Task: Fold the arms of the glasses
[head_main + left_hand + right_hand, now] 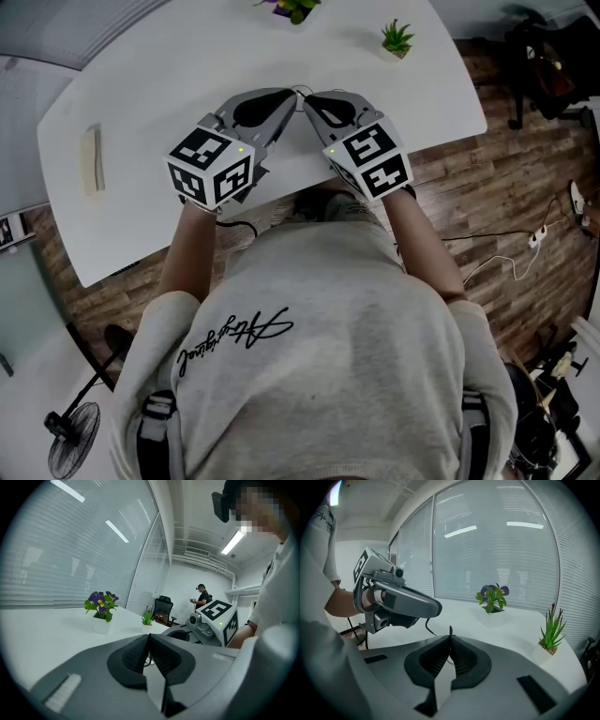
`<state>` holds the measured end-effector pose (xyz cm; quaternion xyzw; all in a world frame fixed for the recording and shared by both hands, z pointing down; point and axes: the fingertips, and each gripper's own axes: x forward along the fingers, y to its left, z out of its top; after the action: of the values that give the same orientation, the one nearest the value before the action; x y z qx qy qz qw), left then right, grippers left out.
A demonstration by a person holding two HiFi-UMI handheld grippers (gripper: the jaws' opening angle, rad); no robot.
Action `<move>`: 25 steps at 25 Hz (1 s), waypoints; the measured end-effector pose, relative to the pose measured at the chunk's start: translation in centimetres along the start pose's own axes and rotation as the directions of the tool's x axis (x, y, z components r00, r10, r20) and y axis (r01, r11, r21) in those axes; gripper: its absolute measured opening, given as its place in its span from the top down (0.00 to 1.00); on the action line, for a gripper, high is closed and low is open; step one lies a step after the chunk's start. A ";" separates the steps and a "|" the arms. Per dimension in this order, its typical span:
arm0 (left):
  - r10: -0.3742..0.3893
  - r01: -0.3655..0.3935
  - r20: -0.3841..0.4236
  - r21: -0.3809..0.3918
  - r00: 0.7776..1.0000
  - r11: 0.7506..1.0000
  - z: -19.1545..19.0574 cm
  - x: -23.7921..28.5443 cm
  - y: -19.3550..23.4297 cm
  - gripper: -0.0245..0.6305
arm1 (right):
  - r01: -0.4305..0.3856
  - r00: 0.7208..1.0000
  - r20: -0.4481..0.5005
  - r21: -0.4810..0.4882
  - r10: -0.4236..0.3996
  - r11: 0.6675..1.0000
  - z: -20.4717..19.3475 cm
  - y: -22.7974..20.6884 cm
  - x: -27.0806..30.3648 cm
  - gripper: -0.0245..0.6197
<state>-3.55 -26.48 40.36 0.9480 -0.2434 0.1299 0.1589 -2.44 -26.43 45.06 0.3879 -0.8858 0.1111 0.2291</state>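
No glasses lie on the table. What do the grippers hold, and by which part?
Left gripper and right gripper each pinch the thin wire glasses at their tips; which part cannot be told.

I read the left gripper (149,635) and right gripper (450,639) as grey, their marker cubes (211,167) patterned in black-and-white squares. The glasses (450,630) are thin black. The tabletop (141,103) is white, the flowers (491,595) purple and yellow with green leaves, the wooden floor (506,187) brown.
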 end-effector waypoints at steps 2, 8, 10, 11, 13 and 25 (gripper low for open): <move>-0.002 0.002 -0.003 0.005 1.000 1.000 0.0 0.0 0.0 0.94 | 0.001 1.000 -0.008 -0.003 -0.001 1.000 -0.1 0.1 0.4 0.95; -0.008 0.008 -0.009 0.004 1.000 1.000 0.0 0.1 0.1 0.94 | -0.016 0.999 -0.032 0.015 0.016 1.000 -0.6 0.2 1.8 0.94; -0.006 0.007 -0.016 0.010 1.000 1.000 0.2 0.2 0.1 0.94 | -0.025 0.999 -0.040 0.027 0.026 0.999 -0.8 0.0 2.1 0.94; -0.005 0.005 -0.019 0.013 1.000 1.000 0.2 0.2 0.1 0.94 | -0.027 0.999 -0.044 0.030 0.029 0.999 -0.8 -0.1 2.3 0.94; -0.005 0.006 -0.022 0.014 1.000 1.000 0.2 0.3 0.2 0.94 | -0.032 0.998 -0.053 0.034 0.033 0.999 -0.9 -0.2 2.6 0.94; 0.003 -0.003 -0.043 -0.005 0.999 1.000 0.5 0.9 0.4 0.94 | -0.058 0.991 -0.117 0.082 0.067 0.995 -2.1 -1.0 4.8 0.94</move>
<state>-2.94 -27.40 40.24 0.9441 -0.2418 0.1499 0.1665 -3.87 -29.33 49.29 0.3613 -0.8773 0.1757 0.2627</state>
